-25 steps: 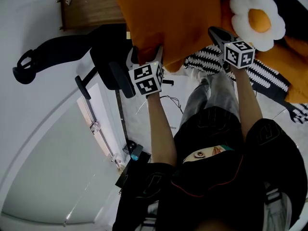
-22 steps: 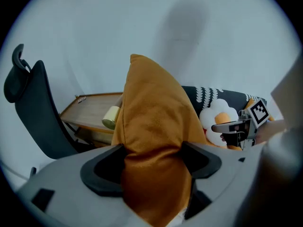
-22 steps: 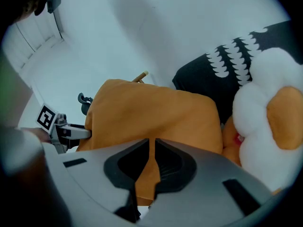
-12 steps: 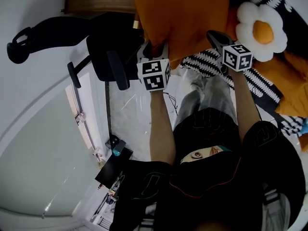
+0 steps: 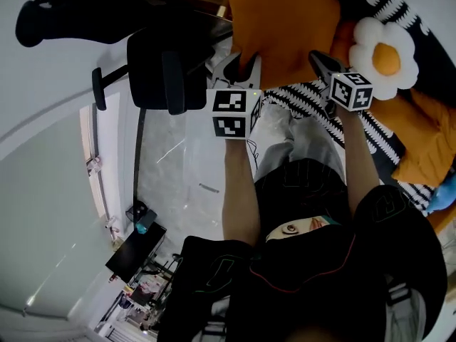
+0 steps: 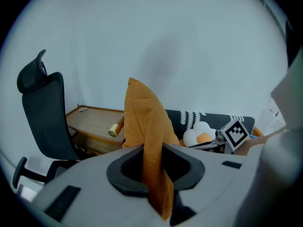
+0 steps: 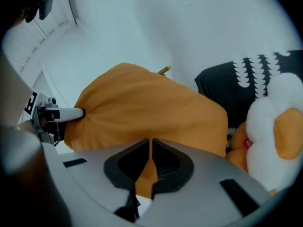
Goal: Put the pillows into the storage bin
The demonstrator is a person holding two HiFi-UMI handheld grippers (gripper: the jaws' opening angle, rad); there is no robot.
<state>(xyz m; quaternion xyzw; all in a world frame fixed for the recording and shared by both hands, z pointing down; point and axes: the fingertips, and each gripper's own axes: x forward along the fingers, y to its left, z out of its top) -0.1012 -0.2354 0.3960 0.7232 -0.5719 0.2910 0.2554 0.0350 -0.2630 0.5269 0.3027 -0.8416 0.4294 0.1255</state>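
The pillow point(image 5: 285, 20) hangs before the sofa point(image 6: 222, 118), now caught at both ends: your left gripper point(image 5: 241, 66), wide a second ago, is closing its fingers on one edge, while your right gripper point(image 5: 322, 54) stays pinched on the other. Once both hold, you can carry it to the bin, which no view shows.

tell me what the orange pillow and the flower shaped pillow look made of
Orange pillow: looks like a matte woven cloth cover over soft filling; it creases and gathers at the pinched corner. Flower pillow: probably plush, with puffy white petals and a fuzzy, unshiny surface; exact fibre can't be told.
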